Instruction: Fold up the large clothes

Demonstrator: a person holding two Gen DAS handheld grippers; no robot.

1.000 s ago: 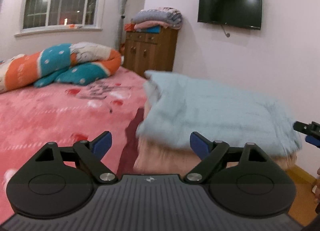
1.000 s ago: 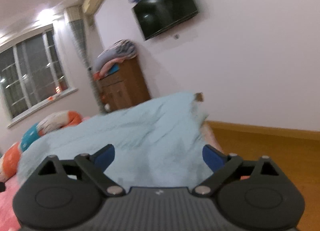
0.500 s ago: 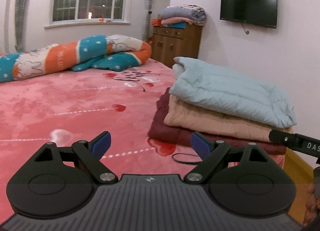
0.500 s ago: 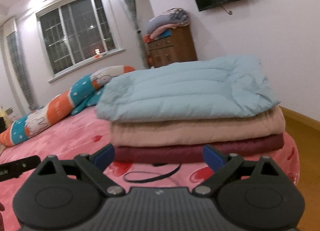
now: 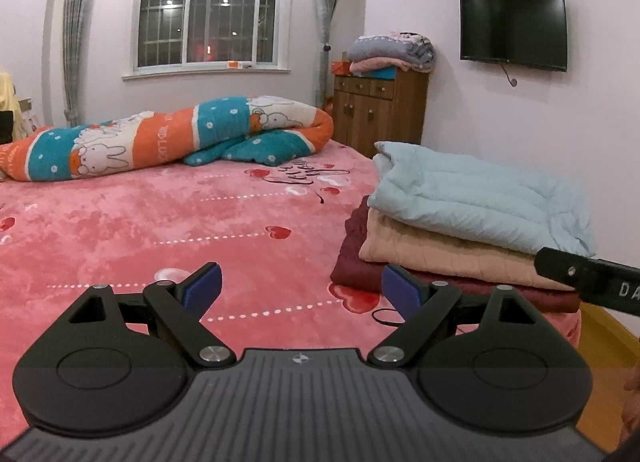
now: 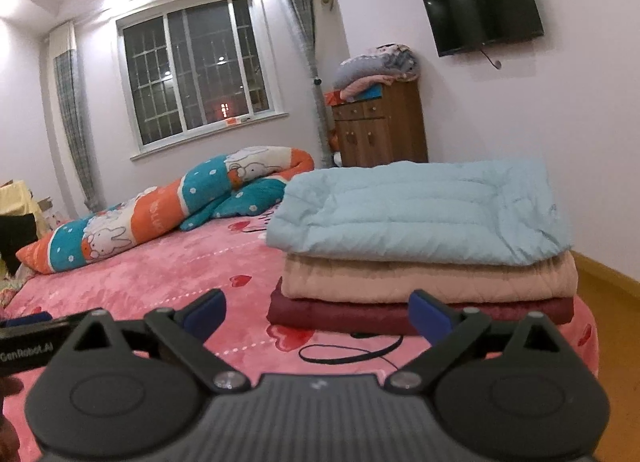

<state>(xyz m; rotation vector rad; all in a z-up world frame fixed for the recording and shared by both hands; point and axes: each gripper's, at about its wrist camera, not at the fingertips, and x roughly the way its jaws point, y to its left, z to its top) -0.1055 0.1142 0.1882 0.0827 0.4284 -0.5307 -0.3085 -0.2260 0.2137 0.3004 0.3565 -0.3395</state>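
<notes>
While both grippers hover empty, left gripper and right gripper spread wide, light-blue quilted garment tops folded stack on pink bed.

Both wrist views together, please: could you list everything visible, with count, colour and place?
folded garment: one, light blue, top of stack
folded garment: one, beige, middle
folded garment: one, maroon, bottom
bedspread: one, pink, on bed
rolled quilt: one, orange and teal, far side
cord: one, black, before stack
cabinet: one, brown, corner
television: one, black, wall
left claw: open
right claw: open
</notes>
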